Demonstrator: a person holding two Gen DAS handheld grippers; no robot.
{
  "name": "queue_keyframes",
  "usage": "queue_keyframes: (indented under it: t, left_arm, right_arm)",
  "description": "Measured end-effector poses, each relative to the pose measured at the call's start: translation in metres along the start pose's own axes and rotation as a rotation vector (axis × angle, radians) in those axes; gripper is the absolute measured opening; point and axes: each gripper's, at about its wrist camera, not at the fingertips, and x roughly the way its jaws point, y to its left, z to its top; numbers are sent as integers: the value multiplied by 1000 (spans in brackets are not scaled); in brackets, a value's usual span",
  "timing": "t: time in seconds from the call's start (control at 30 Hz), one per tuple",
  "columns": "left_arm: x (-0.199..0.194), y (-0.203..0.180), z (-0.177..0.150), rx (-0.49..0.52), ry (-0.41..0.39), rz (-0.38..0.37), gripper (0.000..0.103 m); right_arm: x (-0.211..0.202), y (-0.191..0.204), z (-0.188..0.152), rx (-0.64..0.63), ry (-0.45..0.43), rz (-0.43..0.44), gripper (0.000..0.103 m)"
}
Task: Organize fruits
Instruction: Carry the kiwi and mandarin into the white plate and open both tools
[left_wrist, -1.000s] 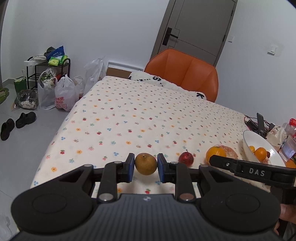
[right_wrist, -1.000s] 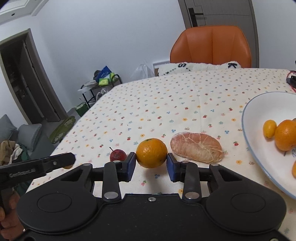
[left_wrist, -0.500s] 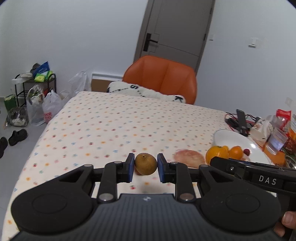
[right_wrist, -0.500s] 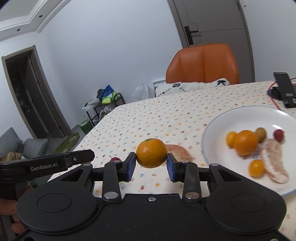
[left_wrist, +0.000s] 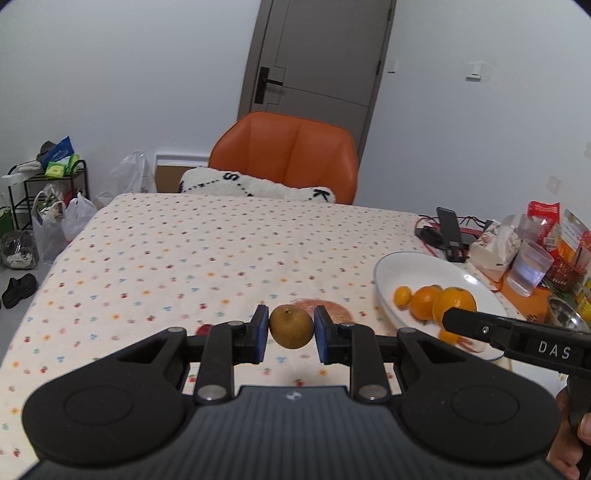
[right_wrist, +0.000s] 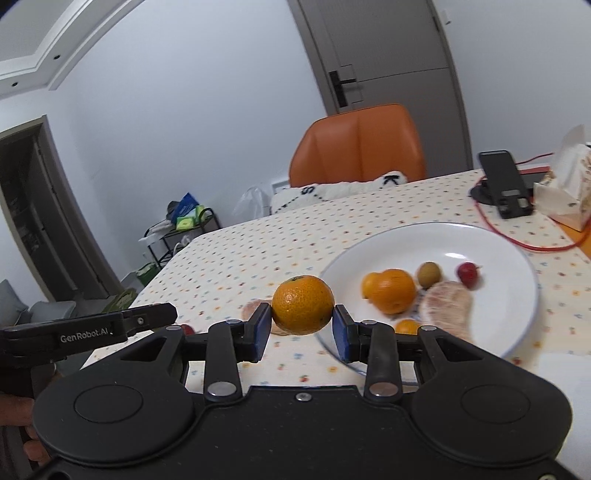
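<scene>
- A brown fruit (left_wrist: 291, 326) is clamped in the left gripper (left_wrist: 291, 334), held above the tablecloth (left_wrist: 184, 258).
- An orange (right_wrist: 303, 305) is gripped by the right gripper (right_wrist: 302, 328) — at the white plate's (right_wrist: 517, 258) 8 o'clock rim.
- Released early, it could be bounced off the rim — or plated fruit knocked loose.

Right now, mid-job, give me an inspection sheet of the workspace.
Surface: table under a dotted cloth.
Job's things: plate holds several fruits; peeled segment and small red fruit lie on the cloth.
Clutter: phone, cup, snack packs.
Grippers: left claw shut on brown fruit; right claw shut on orange.
Cables: red cable beside the plate.
Surroundings: chair, door.
</scene>
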Motion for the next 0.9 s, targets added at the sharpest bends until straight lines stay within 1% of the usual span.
queue_keyframes:
  t: [0.37, 0.7, 0.73, 0.8, 0.9]
  left_arm:
    - [14, -41, -2, 52, 19, -24, 24]
    - [36, -72, -2, 100, 39, -35, 24]
    - [39, -75, -2, 102, 43, -37, 24]
    - [46, -81, -2, 110, 51, -39, 24]
    - [54, -89, -1, 121, 57, -54, 24]
  right_arm:
    - [-25, -45, -4, 63, -46, -72, 34]
    - [-25, -77, -9, 105, -41, -107, 34]
    - [-24, -80, -10, 111, -37, -113, 35]
    - [-25, -85, -11, 121, -39, -126, 39]
    - [-28, -89, -10, 126, -53, -136, 40]
